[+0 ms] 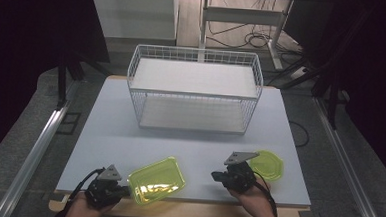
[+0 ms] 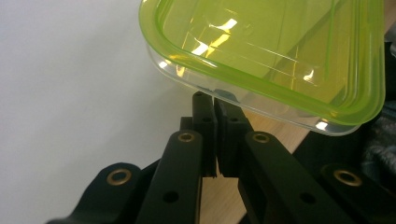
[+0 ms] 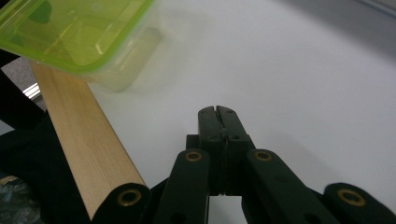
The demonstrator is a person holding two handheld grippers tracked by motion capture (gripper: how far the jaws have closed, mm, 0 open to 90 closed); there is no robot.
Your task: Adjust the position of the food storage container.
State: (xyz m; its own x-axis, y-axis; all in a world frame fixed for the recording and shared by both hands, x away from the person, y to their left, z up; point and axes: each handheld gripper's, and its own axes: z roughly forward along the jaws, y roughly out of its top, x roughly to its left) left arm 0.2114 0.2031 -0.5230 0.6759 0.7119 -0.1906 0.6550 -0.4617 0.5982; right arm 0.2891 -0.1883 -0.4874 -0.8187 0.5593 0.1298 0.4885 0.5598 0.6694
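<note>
Table: a white rectangular tabletop [image 1: 109, 134] with a pale wooden front edge [image 1: 200, 209], seen from above; the same wooden edge [image 3: 84, 140] runs as a strip through the right gripper view.
Rack: a white wire two-shelf basket rack [image 1: 194, 88] stands on the far half of the table, well apart from both grippers.
Rectangular container: a translucent clear plastic box with a yellow-green rounded-rectangle lid [image 1: 156, 178] sits at the near edge of the table, left of centre; in the left gripper view it [image 2: 280, 56] fills the upper right, and its corner reaches out over the wooden edge.
Round container: a smaller yellow-green container with a many-sided lid [image 1: 267, 165] lies on the table at the near right, just behind the right gripper.
Left gripper: the black two-jaw tool [image 1: 125, 189] is held at the near left corner of the table, right against the rectangular container's left end. Its jaws are pressed together with only a thin slit between them, tips [image 2: 215, 100] just under the clear rim; it may be pinching that rim, but the contact is hidden.
Right gripper: the black tool [image 1: 215, 176] with a grey triangular plate on top points left, between the two containers. Its jaws are drawn fully together over bare white table [image 3: 217, 110], with nothing between them.
</note>
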